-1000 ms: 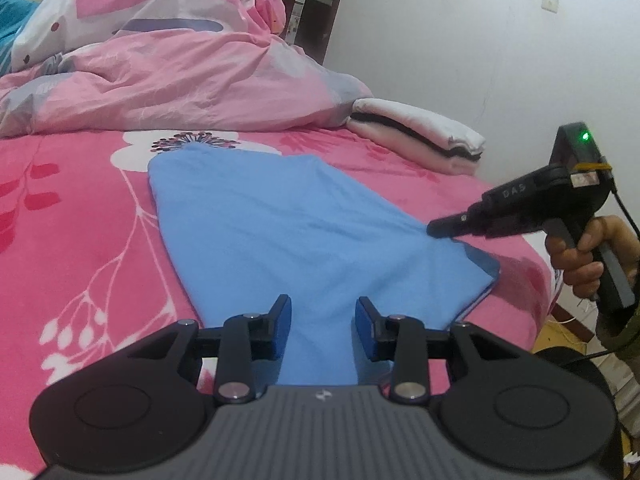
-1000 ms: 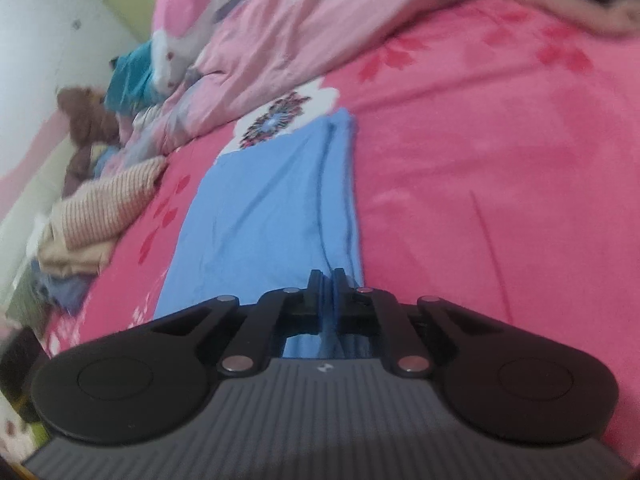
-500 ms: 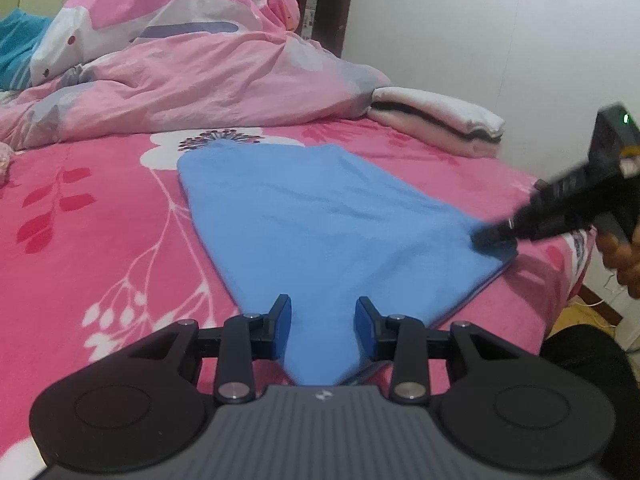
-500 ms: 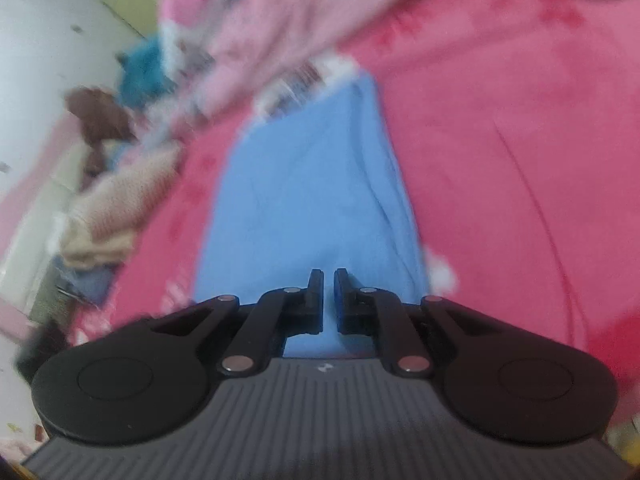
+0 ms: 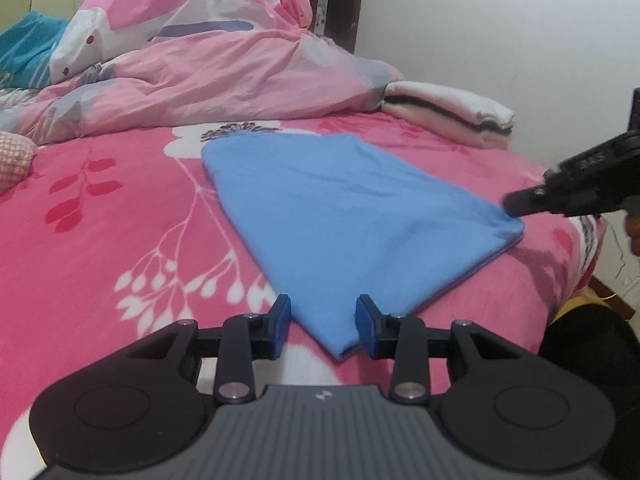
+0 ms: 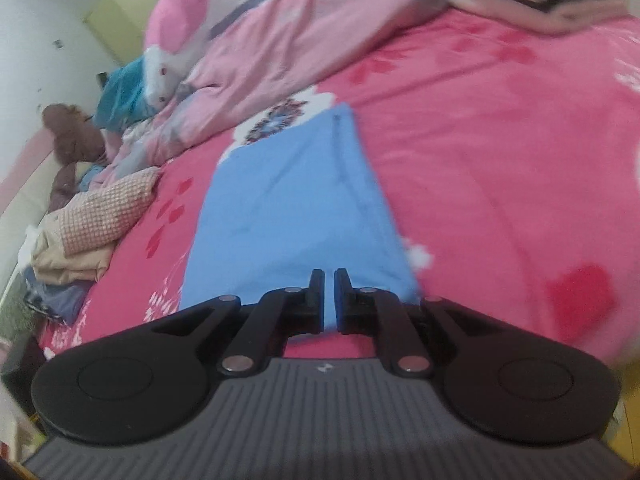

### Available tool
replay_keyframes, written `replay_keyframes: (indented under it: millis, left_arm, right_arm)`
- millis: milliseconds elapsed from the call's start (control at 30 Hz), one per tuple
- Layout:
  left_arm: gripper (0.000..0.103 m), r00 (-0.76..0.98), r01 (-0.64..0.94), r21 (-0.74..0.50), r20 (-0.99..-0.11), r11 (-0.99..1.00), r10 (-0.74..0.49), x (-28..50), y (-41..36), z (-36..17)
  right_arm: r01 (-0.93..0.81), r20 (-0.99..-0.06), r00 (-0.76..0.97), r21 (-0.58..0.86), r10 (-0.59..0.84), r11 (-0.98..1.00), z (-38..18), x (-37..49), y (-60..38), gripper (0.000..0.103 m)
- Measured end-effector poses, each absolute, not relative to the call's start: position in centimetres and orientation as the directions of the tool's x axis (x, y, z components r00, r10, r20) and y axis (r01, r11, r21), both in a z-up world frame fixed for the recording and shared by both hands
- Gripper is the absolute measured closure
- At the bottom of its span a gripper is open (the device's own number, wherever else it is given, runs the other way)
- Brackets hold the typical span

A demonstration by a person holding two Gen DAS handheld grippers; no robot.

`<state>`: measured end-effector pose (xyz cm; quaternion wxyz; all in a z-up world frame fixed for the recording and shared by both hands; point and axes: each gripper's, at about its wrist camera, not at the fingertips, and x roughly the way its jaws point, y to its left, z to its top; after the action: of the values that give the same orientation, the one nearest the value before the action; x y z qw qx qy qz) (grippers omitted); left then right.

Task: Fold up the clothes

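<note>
A folded blue garment (image 5: pixel 352 220) lies flat on the pink flowered bed sheet (image 5: pixel 100 220). My left gripper (image 5: pixel 323 332) is open just above the garment's near corner, its blue pads either side of that corner. In the left wrist view my right gripper (image 5: pixel 516 204) reaches in from the right, its tip at the garment's right corner. The right wrist view shows the right gripper (image 6: pixel 329 300) with a narrow gap between its fingers, over the near edge of the blue garment (image 6: pixel 288 208). No cloth is pinched in the gap.
A crumpled pink duvet (image 5: pixel 200 72) fills the back of the bed. A folded white and dark stack (image 5: pixel 448 114) lies at the back right. Loose clothes (image 6: pixel 92 224) and a brown stuffed toy (image 6: pixel 68 128) sit at the left. The bed edge drops off at the right.
The right gripper, shut on the garment's edge a second ago, has parted slightly and let the cloth lie flat. Both grippers have drawn back toward the near edge.
</note>
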<state>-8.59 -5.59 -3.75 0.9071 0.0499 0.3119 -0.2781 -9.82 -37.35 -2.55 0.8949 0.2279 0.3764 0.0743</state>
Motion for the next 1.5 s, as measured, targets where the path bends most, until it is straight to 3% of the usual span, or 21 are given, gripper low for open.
replay_keyframes:
  millis: [200,400,633,867,1000,1100,1267,1500]
  left_arm:
    - [0.066,0.659,0.529,-0.080,-0.589,0.845,-0.468,-9.4,-5.0,-3.9]
    - [0.065,0.662,0.523,-0.080,-0.589,0.848,-0.464,-9.7,-4.8,-3.9]
    - [0.063,0.664,0.523,-0.082,-0.585,0.848,-0.466,-10.0,-3.9,-3.5]
    - [0.062,0.742,0.532,-0.021,-0.471,0.847,-0.477,-10.5,-4.0,-1.2]
    - [0.062,0.724,0.576,0.012,-0.473,0.817,-0.503,-9.5,-7.2,-1.0]
    - [0.062,0.700,0.590,0.003,-0.502,0.808,-0.509,-8.6,-8.6,-2.5]
    - [0.062,0.678,0.598,-0.049,-0.502,0.800,-0.537,-8.4,-7.5,-4.7]
    - [0.062,0.683,0.594,-0.096,-0.466,0.799,-0.563,-8.8,-6.5,-5.5]
  right_arm:
    - [0.033,-0.725,0.645,0.342,0.242,0.939,-2.5,-12.4,-35.4,0.095]
    - [-0.124,-0.626,0.728,0.282,0.280,0.951,1.3,-12.0,-30.9,0.095]
    - [-0.130,-0.627,0.739,0.224,0.244,0.966,1.0,-11.7,-30.3,0.095]
    - [-0.130,-0.629,0.750,0.166,0.207,0.977,0.7,-11.5,-29.9,0.094]
    - [0.016,-0.613,0.784,0.177,0.098,0.984,0.2,-9.0,-33.8,0.094]
    - [0.048,-0.696,0.714,0.152,0.072,0.987,-2.4,-9.0,-35.1,0.094]
    - [0.050,-0.718,0.695,0.094,0.033,0.994,-1.3,-11.3,-36.0,0.093]
    - [-0.121,-0.628,0.759,0.125,0.173,0.985,-0.1,-3.2,-32.0,0.092]
